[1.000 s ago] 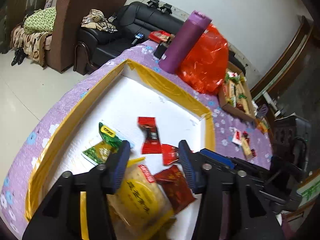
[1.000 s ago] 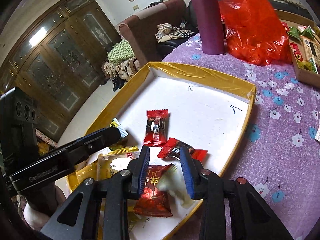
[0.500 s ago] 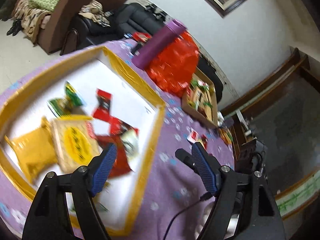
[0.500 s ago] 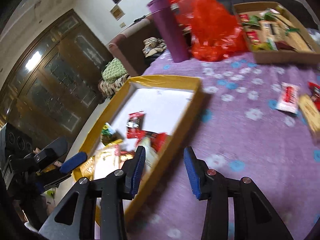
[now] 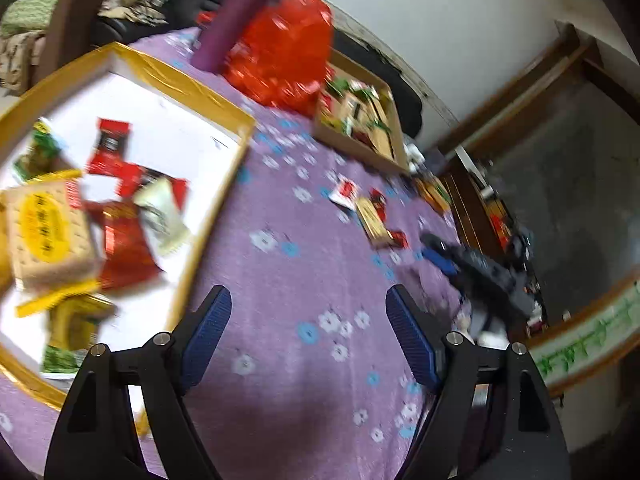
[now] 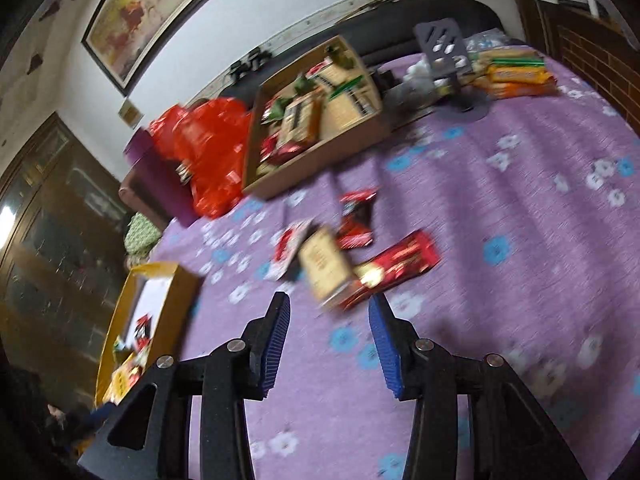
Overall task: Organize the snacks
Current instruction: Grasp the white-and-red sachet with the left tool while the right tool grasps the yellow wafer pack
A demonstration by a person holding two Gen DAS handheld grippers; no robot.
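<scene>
Both fisheye views are dim, lit softly from overhead, and smeared by motion blur. Around the purple tablecloth (image 5: 304, 264) straight lines bow and the corners go black. Its flower print streaks, most in the right wrist view. A soft shadow falls on its near part. Beyond it, the framed picture (image 6: 132, 28) catches white glare.

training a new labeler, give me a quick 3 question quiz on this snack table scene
1. True or false: the right tool holds a snack.
2. What lies nearest ahead of the right tool: A) loose snack packets B) purple bottle C) phone stand?
3. Fill in: the yellow-rimmed tray has a ____ floor.

Key: 1 false, nothing sits between its fingers. 2 A. 3 white.
</scene>
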